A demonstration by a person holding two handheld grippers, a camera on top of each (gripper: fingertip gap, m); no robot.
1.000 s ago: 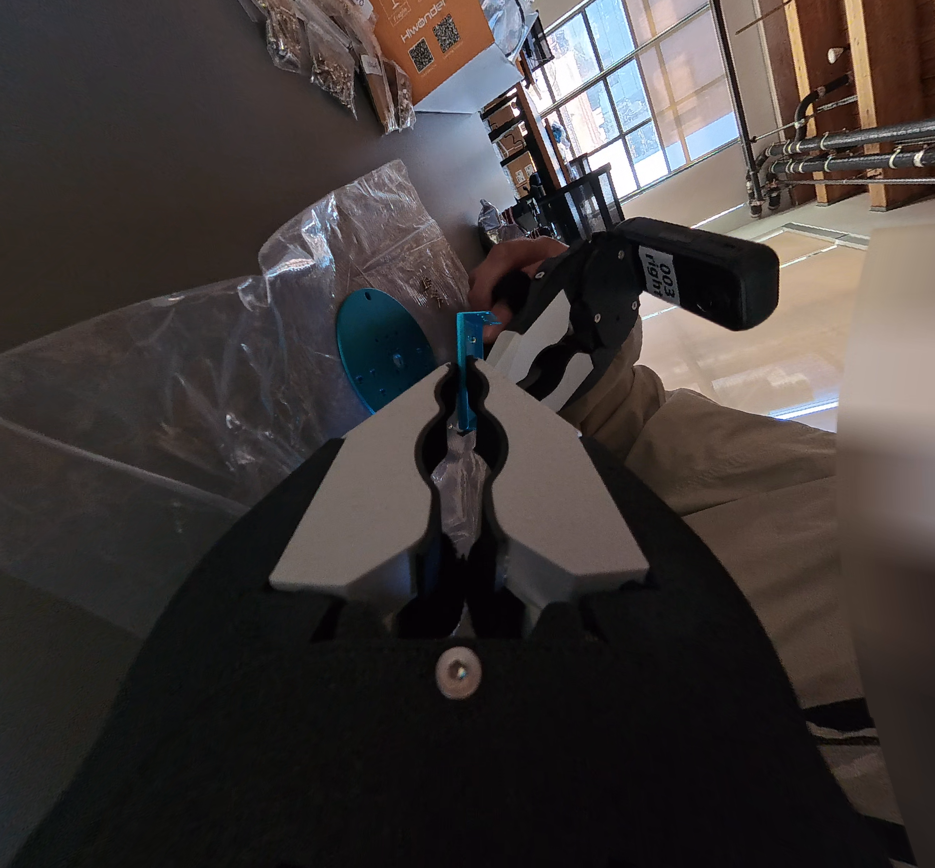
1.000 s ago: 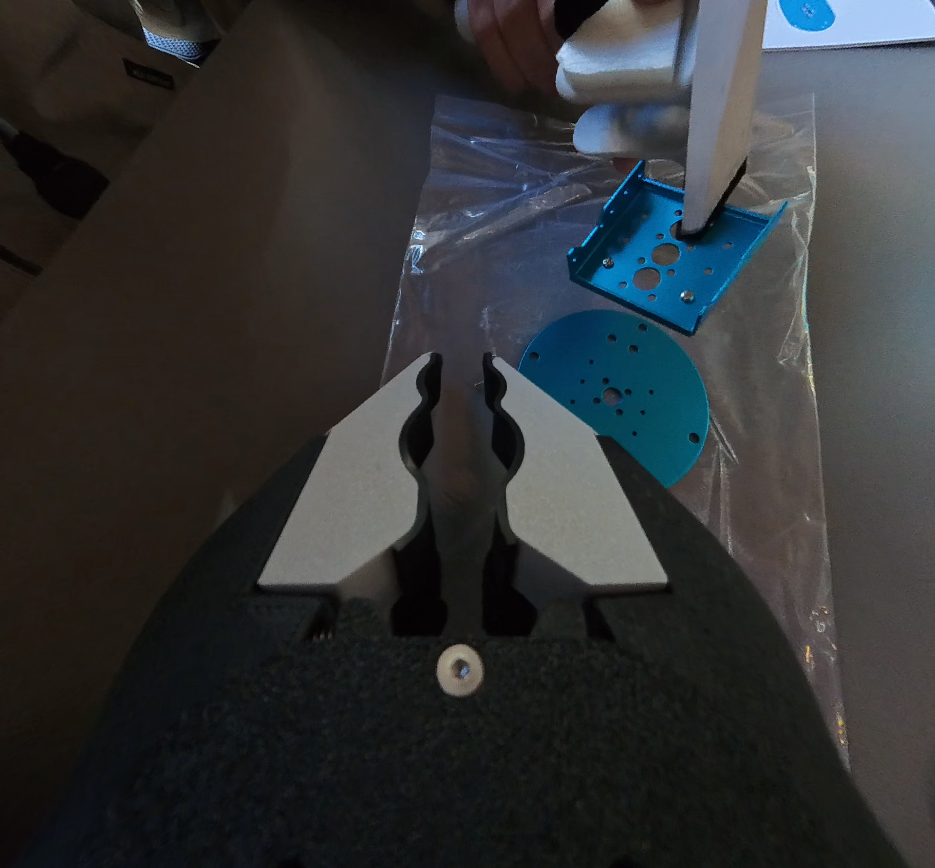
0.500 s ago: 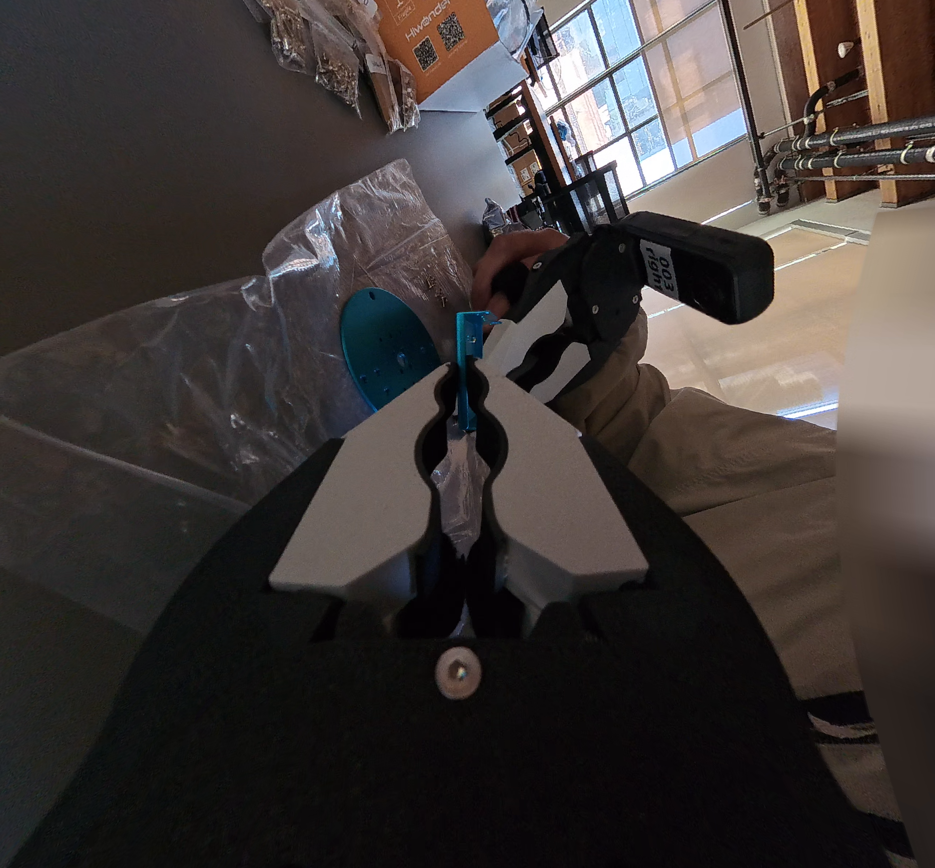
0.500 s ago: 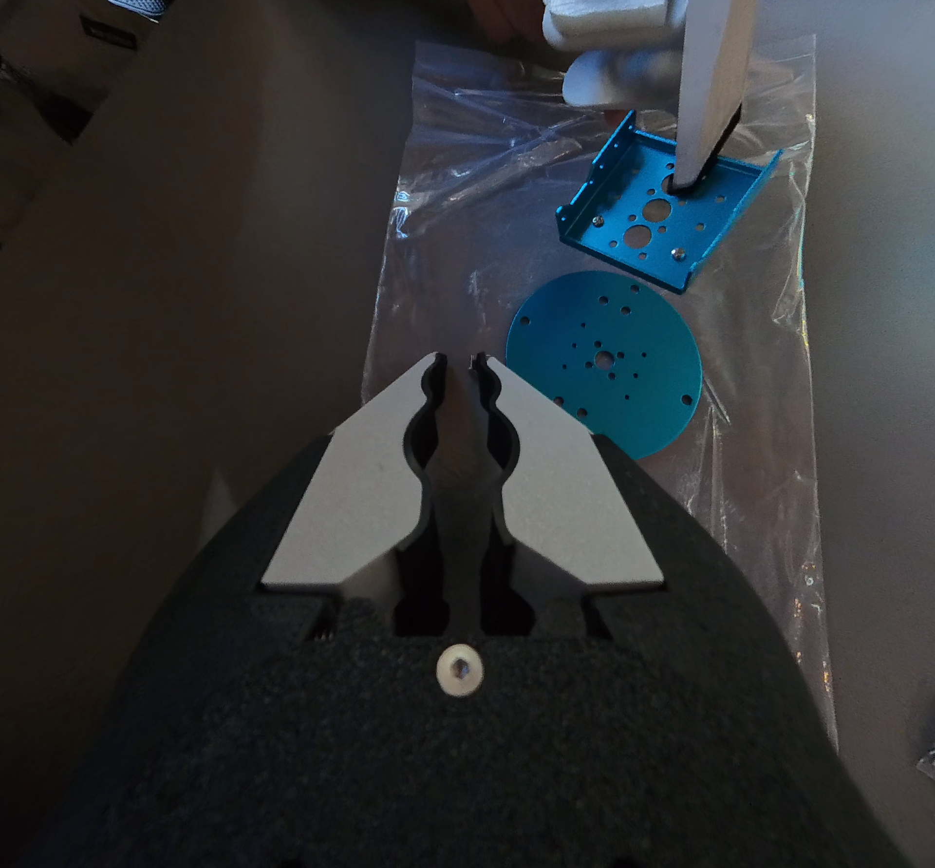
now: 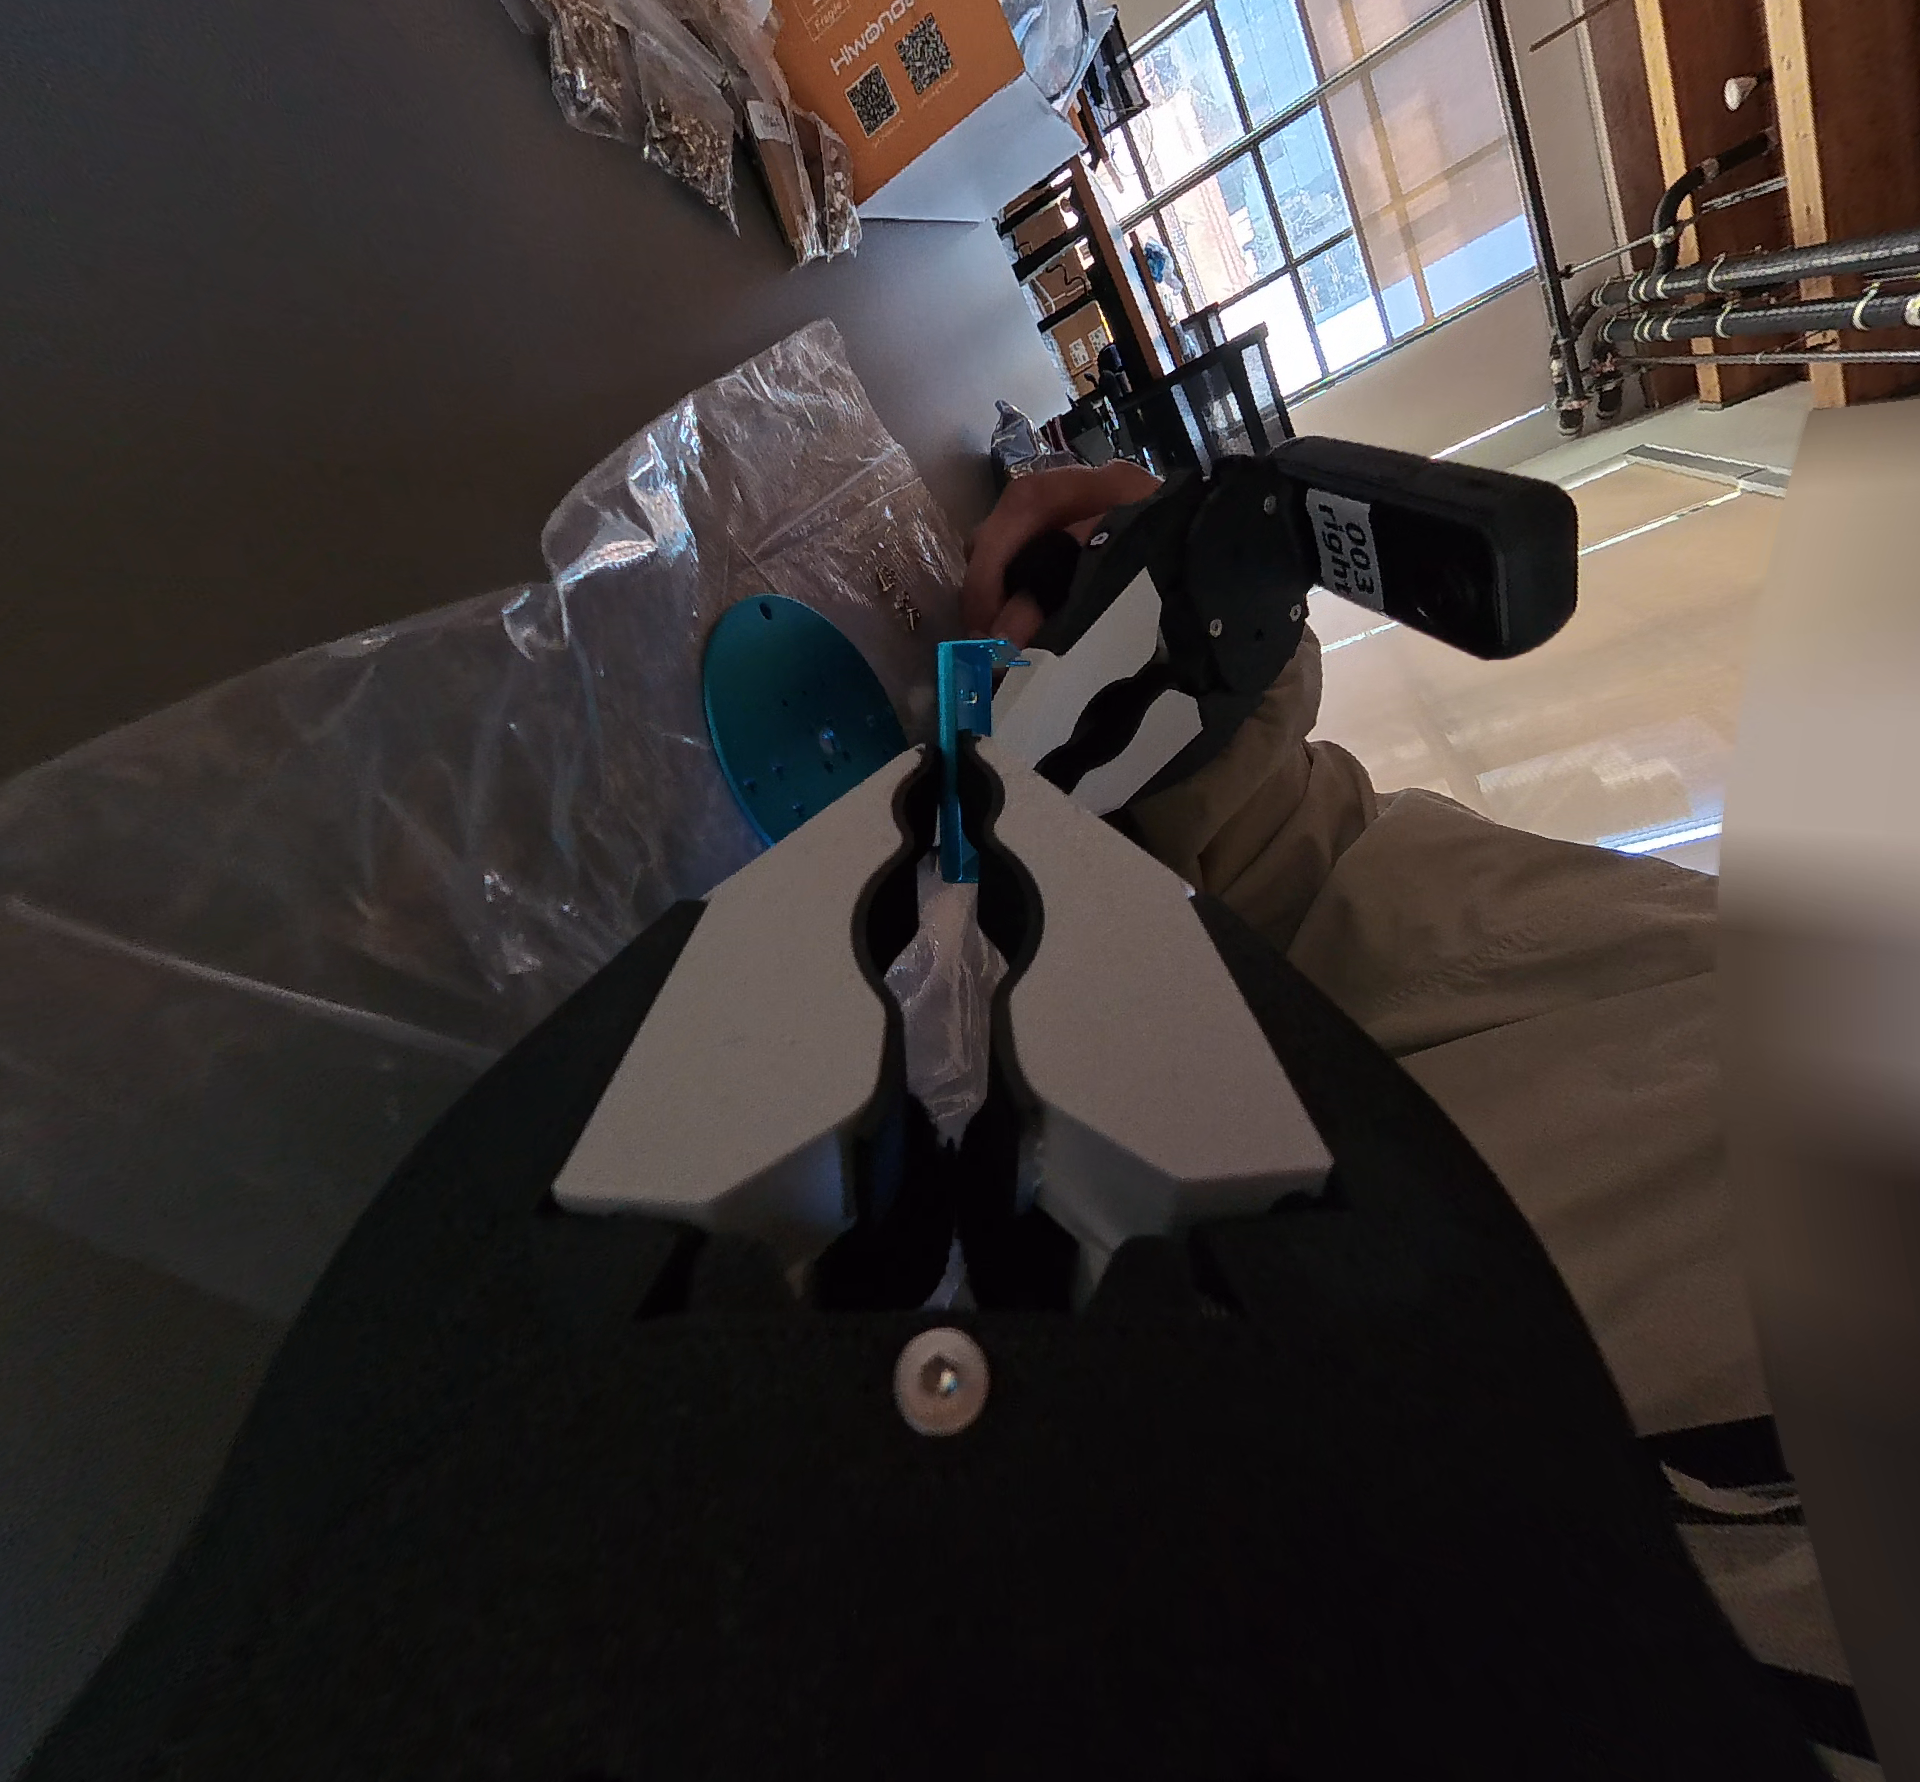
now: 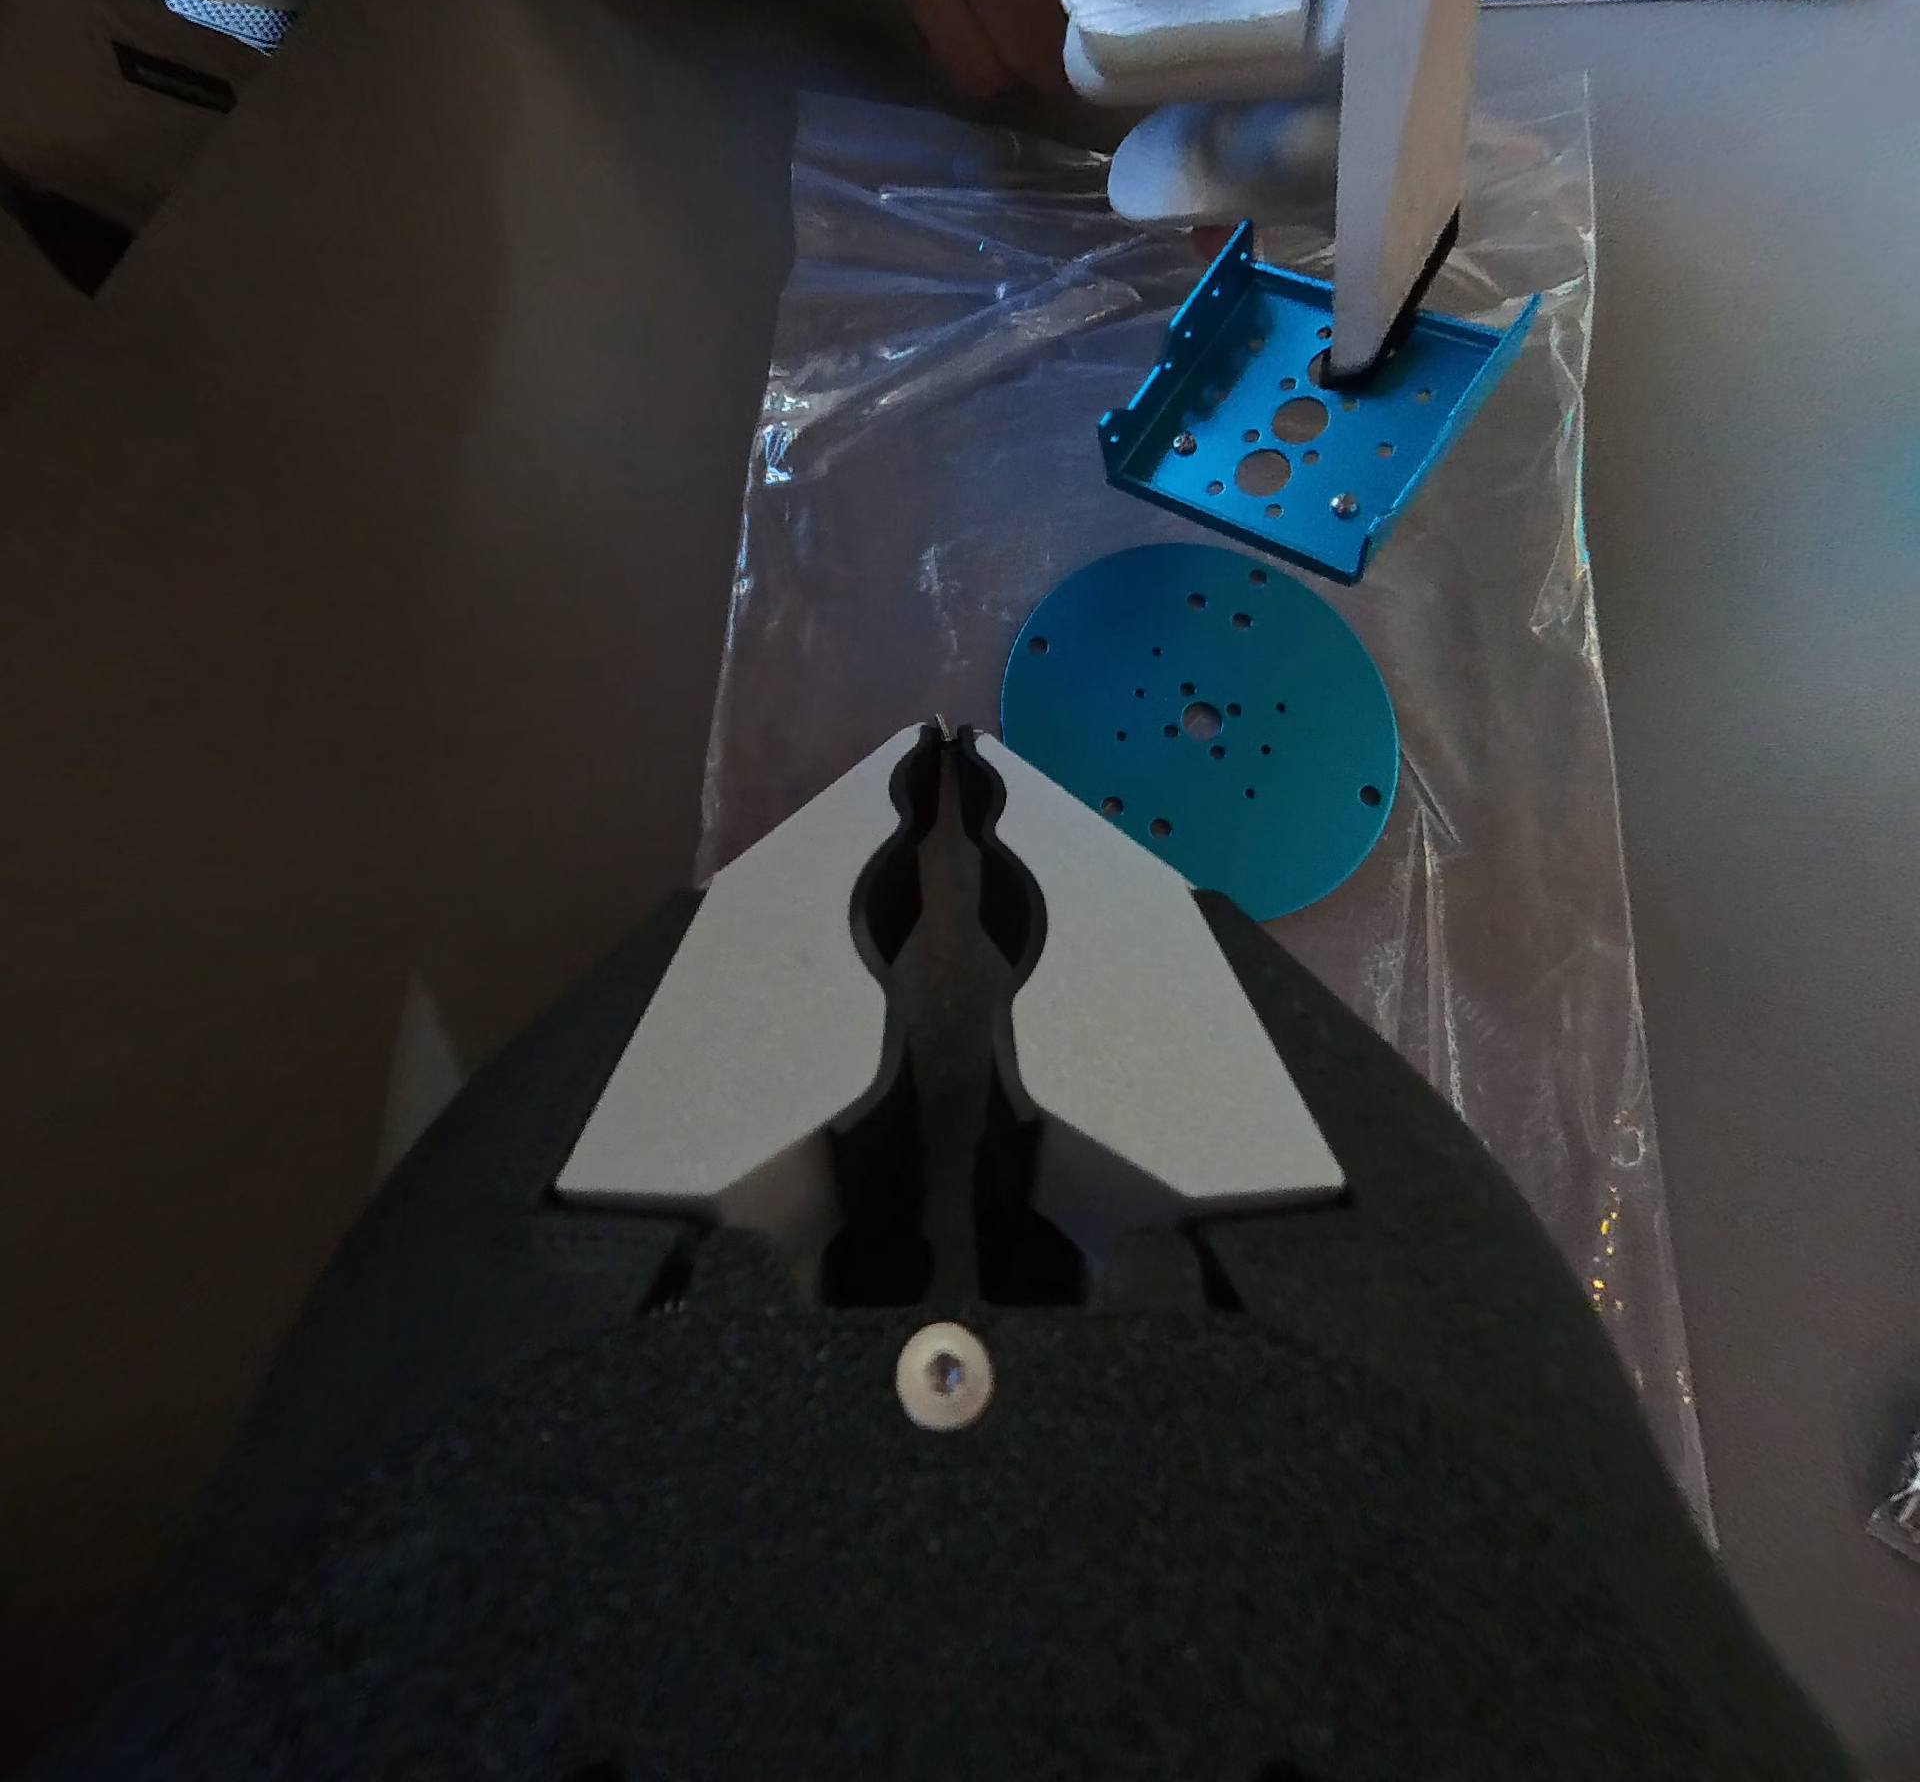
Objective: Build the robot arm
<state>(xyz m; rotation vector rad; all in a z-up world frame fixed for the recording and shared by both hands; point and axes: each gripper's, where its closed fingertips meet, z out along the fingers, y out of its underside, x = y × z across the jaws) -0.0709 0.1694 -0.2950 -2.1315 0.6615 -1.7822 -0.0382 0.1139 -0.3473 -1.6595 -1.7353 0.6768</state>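
Grey table (image 6: 416, 589), clear bag (image 6: 883, 485) spread flat, blue parts on it.
Our left gripper (image 5: 956, 776) pinches the bracket (image 6: 1309, 444) wall; our right gripper (image 6: 948, 740), at the disc's (image 6: 1200, 724) nine o'clock, nips a tiny screw (image 6: 941, 722).

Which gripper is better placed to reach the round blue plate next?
Right, probably. The right gripper has its tips just beside the round blue plate on the plastic bag, pinched on what looks like a tiny metal piece. The left gripper is clamped on the blue bracket farther off.
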